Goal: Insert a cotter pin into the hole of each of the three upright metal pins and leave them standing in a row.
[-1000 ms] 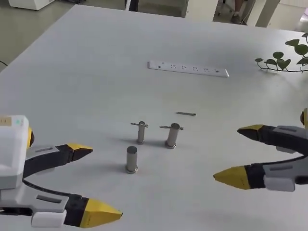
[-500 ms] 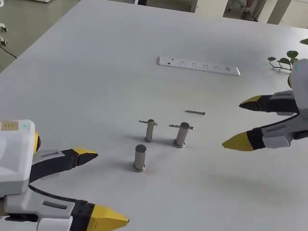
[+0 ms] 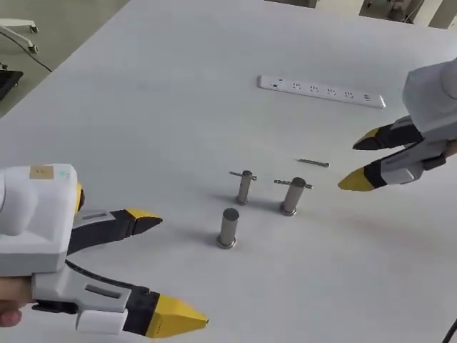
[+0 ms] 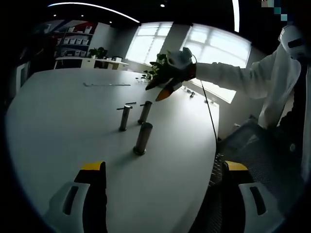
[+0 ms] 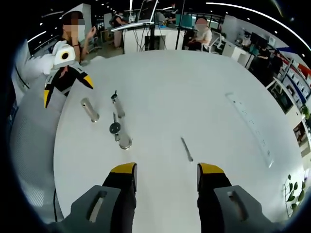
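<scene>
Three metal pins stand upright on the white table [image 3: 178, 93]. The far left pin [image 3: 245, 186] and the right pin [image 3: 291, 196] each carry a cotter pin through the top. The nearer pin [image 3: 228, 228] has none. A loose cotter pin [image 3: 313, 163] lies flat beyond them, also seen as the cotter pin [image 5: 186, 149] just ahead of my right gripper's jaws. My right gripper [image 3: 364, 160] hovers open, close to the right of that loose pin. My left gripper [image 3: 156, 270] is open at the near left, empty; the bare pin [image 4: 143, 139] stands ahead of it.
A white power strip [image 3: 321, 91] lies across the far side of the table. The table's left edge [image 3: 64, 64] drops to the floor. People and desks stand beyond the table in the right gripper view.
My right gripper has risen and moved away from me toward the loose cotter pin. The head camera has shifted, so everything sits further right. The pins have not moved.
</scene>
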A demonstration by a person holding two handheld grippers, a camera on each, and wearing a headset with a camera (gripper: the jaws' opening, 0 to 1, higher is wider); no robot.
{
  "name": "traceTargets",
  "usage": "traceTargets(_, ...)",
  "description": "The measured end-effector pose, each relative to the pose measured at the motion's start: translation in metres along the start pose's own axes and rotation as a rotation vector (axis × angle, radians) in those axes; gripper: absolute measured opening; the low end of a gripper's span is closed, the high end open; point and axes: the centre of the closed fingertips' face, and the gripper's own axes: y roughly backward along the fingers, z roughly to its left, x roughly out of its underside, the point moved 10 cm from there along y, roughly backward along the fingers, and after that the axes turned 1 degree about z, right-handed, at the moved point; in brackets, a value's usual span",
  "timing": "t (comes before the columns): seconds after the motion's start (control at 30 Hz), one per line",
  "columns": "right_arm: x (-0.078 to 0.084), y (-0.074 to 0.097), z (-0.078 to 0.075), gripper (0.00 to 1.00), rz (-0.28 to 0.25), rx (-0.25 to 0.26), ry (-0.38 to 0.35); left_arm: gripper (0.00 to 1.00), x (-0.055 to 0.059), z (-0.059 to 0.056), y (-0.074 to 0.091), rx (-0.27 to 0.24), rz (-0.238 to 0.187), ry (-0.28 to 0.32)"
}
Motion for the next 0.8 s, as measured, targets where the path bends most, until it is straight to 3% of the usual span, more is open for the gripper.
traceTargets(0.17, -0.003, -0.023, -0.019, 0.45, 0.046, 0.002, -0.006, 0.97, -0.002, 0.005, -0.004, -0.003, -0.009, 0.027)
traceTargets(0.33, -0.004, -0.036, -0.027, 0.37, 0.082, -0.010, -0.014, 0.92, -0.002, 0.010, -0.004, -0.020, 0.000, 0.042)
traceTargets(0.5, 0.001, -0.048, -0.032, 0.27, 0.130, -0.032, -0.012, 0.92, 0.002, 0.010, -0.005, -0.010, 0.024, 0.036)
traceTargets(0.8, -0.003, -0.056, -0.034, 0.26, 0.157, -0.050, 0.028, 0.92, 0.009, 0.005, -0.006, -0.009, 0.033, 0.049)
